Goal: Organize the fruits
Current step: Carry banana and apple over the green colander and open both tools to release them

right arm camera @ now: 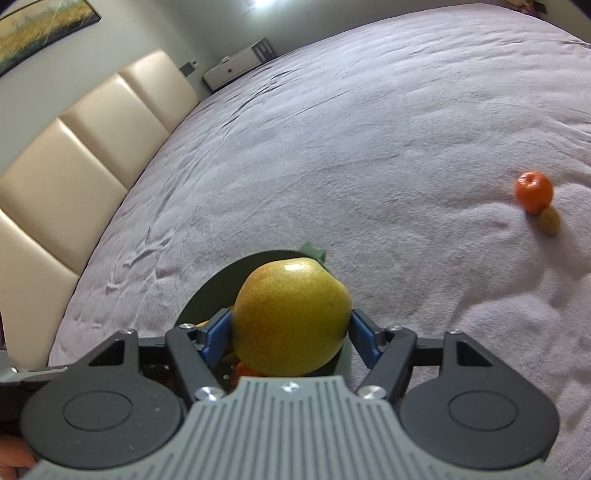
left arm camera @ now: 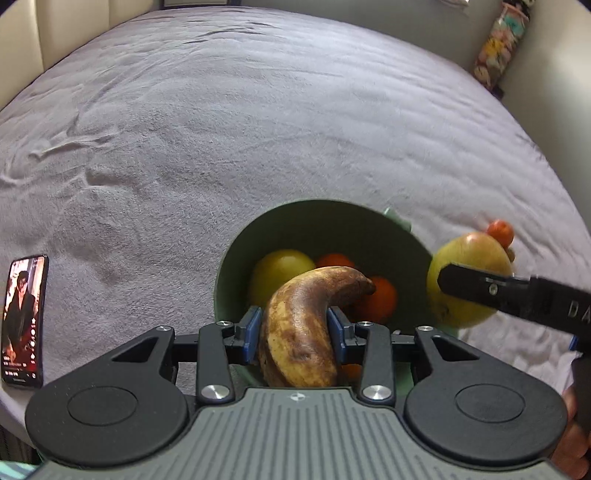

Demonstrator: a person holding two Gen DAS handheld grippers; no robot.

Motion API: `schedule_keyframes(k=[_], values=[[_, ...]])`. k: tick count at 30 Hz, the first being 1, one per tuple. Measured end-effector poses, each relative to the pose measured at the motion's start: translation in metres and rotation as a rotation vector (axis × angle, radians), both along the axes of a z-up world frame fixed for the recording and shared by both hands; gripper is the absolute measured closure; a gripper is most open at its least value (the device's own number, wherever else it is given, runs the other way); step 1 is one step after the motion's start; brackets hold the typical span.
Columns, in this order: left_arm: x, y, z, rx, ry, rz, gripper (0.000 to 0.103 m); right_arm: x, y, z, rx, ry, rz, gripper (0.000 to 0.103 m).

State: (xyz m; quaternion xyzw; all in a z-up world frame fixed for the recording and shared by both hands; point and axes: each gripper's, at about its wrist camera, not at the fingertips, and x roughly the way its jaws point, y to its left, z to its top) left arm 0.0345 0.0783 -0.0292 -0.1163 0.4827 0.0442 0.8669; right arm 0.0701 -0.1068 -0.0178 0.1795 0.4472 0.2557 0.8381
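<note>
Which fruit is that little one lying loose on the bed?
On the grey blanket, look well right of the green bowl. A bright tangerine lies there, and touching its near side is the small fruit, dull olive-brown and much smaller. What kind is unclear.

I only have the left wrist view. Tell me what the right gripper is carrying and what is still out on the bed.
Observer: The right gripper has its jaws shut on a yellow-green pear with a reddish blush, above the green bowl.
Operator: Say what lies loose past it.
Observer: An orange on the blanket, with a small olive-brown fruit touching its near side.
Operator: Describe the far end of the bed.
Observer: A cream padded headboard with a framed picture above it.
</note>
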Motion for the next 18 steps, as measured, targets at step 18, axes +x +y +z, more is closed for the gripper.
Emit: schedule_keyframes(k=[18], values=[[0.009,-0.013,-0.017,0.084,0.011,-0.124,0.056,0.003,0.017,-0.005,-0.081,0.017,0.058,0.037]])
